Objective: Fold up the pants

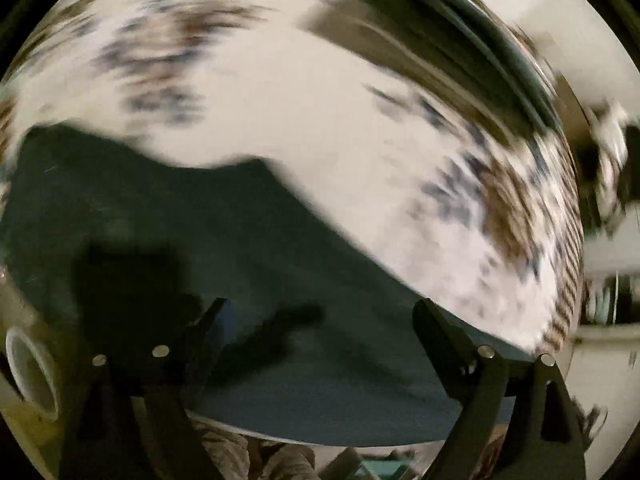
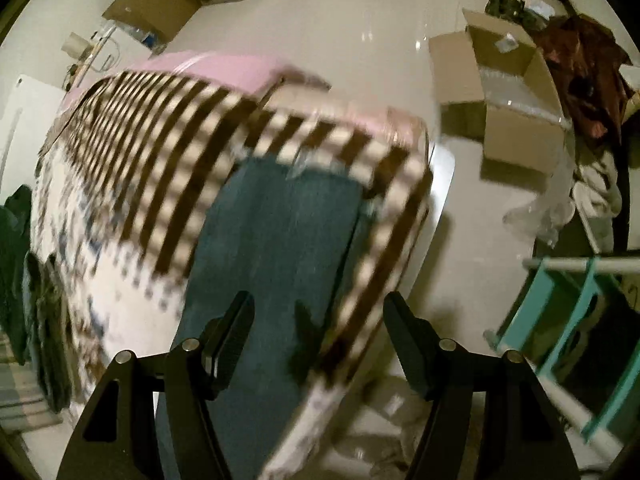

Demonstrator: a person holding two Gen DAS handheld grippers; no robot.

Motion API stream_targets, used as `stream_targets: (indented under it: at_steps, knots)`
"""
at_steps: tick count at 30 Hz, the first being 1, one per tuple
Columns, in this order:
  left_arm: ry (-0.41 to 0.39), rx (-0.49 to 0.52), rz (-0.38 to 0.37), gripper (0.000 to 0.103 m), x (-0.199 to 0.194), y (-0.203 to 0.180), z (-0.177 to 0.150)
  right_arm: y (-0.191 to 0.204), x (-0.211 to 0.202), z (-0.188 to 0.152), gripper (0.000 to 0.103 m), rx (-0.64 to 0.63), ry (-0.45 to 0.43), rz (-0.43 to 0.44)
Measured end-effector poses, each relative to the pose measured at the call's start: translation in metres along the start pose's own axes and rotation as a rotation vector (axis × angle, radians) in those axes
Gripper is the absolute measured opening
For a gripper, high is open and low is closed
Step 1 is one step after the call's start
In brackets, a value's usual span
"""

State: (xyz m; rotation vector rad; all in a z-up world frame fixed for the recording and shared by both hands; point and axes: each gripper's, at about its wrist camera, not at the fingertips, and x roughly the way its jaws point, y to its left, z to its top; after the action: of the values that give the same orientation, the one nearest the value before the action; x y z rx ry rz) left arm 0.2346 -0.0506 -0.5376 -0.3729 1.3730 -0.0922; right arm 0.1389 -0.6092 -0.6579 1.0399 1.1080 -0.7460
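Observation:
Dark blue pants (image 1: 224, 248) lie flat on a white patterned cloth (image 1: 312, 112) that covers the table, filling the lower left of the blurred left wrist view. My left gripper (image 1: 320, 316) is open and empty just above the pants. In the right wrist view the pants (image 2: 276, 248) run away from me toward the striped border of the cloth (image 2: 160, 160). My right gripper (image 2: 320, 312) is open and empty, hovering over the near end of the pants by the table's right edge.
Open cardboard boxes (image 2: 512, 92) stand on the pale floor (image 2: 360, 20) at the right. A teal rack (image 2: 560, 320) stands at the lower right. Dark clothes (image 2: 24, 272) hang at the left. A white roll (image 1: 32, 368) sits at the left.

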Motion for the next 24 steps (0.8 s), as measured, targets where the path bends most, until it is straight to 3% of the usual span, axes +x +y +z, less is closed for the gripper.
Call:
stream_targets:
  at_steps: [5,7,10,12,15,20,21,23,24]
  knots:
    - [0.063,0.15,0.003,0.091,0.041,-0.086,-0.015,-0.002,0.032,0.046,0.065,0.031,-0.003,0.002]
    - [0.078,0.213,0.019,0.091,0.051,-0.11,-0.023,0.001,0.045,0.057,0.016,0.013,0.0,-0.002]
    - [0.084,0.296,0.052,0.091,0.06,-0.139,-0.033,0.016,0.052,0.062,0.011,-0.072,-0.006,-0.046]
    - [0.09,0.329,0.07,0.091,0.064,-0.151,-0.038,0.024,0.045,0.061,0.01,-0.13,-0.035,-0.07]
    - [0.098,0.352,0.088,0.091,0.068,-0.164,-0.043,0.014,0.032,0.059,0.01,-0.096,-0.053,-0.072]
    - [0.103,0.352,0.108,0.091,0.074,-0.17,-0.044,-0.01,0.048,0.061,0.013,-0.034,0.034,-0.046]
    - [0.104,0.35,0.11,0.091,0.075,-0.17,-0.044,-0.014,0.048,0.063,0.016,-0.026,0.042,-0.012]
    - [0.108,0.347,0.15,0.091,0.077,-0.17,-0.045,-0.021,0.044,0.065,0.04,-0.015,0.071,0.068]
    - [0.109,0.346,0.155,0.091,0.079,-0.169,-0.045,-0.026,0.043,0.064,0.056,-0.006,0.091,0.1]
